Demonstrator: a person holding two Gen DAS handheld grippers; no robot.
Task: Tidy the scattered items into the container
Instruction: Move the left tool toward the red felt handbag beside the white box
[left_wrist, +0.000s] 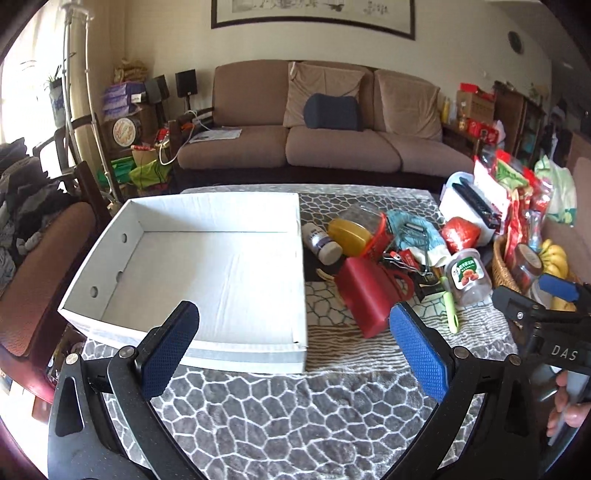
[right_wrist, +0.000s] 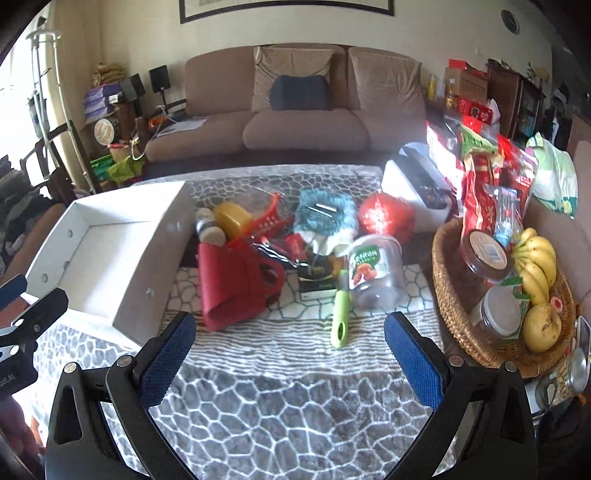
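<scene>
Both tilted downward, the left hand-held gripper (left_wrist: 293, 363) and the right hand-held gripper (right_wrist: 290, 363) have their blue-padded jaws spread wide, gripping nothing.

White box (left_wrist: 207, 266) on a grey cloth (left_wrist: 280, 413) veined with a white cobble pattern; red bag (right_wrist: 236, 284), yellow lid (right_wrist: 231, 219), teal fluffy cloth (right_wrist: 325, 210), green-handled peeler (right_wrist: 341, 317), yellow bananas (right_wrist: 535, 266), blue gripper pads (right_wrist: 168, 358)
</scene>
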